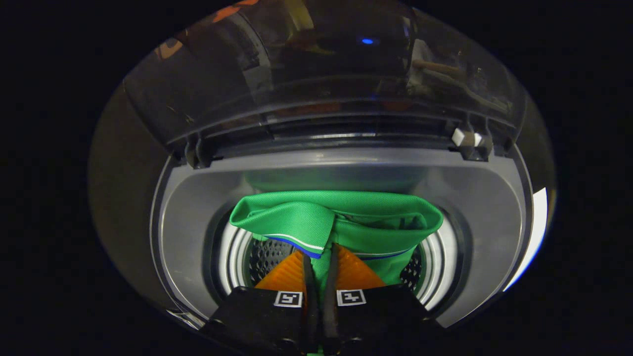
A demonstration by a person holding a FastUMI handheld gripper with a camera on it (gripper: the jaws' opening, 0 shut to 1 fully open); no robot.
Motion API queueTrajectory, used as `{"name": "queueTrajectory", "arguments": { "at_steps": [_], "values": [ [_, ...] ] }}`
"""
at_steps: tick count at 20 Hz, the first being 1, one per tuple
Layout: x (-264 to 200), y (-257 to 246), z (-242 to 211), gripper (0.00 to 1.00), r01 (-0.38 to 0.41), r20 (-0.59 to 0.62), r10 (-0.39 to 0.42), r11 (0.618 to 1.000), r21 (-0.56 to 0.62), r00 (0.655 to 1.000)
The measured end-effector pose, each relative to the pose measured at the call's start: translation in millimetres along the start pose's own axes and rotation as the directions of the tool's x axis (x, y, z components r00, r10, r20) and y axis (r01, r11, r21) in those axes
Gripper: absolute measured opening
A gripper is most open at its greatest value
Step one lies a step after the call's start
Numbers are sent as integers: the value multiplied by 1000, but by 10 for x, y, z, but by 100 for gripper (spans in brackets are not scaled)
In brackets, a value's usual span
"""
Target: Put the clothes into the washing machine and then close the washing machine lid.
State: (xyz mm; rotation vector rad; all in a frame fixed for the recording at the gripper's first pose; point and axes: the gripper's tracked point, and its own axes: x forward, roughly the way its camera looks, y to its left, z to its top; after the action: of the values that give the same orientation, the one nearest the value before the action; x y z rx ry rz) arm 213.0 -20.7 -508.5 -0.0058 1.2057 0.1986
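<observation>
A green garment (346,222) with white and blue trim hangs over the round mouth of the washing machine drum (237,257). My gripper (320,259) is shut on a fold of this green cloth, which runs down between the two fingers. The garment spreads just ahead of the fingertips and covers most of the drum opening. The perforated drum wall shows on both sides of the cloth. Beyond the opening, the dark see-through lid (321,84) stands raised on its hinges.
The grey top deck (198,217) of the machine rings the drum mouth. Two lid hinges (472,141) sit at the back of the deck, left and right. A small blue light (367,41) is reflected in the lid.
</observation>
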Motion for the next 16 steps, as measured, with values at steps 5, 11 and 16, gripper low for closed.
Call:
{"name": "queueTrajectory", "arguments": {
  "at_steps": [5, 11, 16],
  "values": [
    [55, -16, -80, 29, 10, -59, -11, 1000, -10, 998],
    [2, -91, 19, 94, 45, -7, -45, 999, -7, 999],
    [-170, -41, 97, 100, 26, 63, -26, 1000, -1, 998]
  ]
}}
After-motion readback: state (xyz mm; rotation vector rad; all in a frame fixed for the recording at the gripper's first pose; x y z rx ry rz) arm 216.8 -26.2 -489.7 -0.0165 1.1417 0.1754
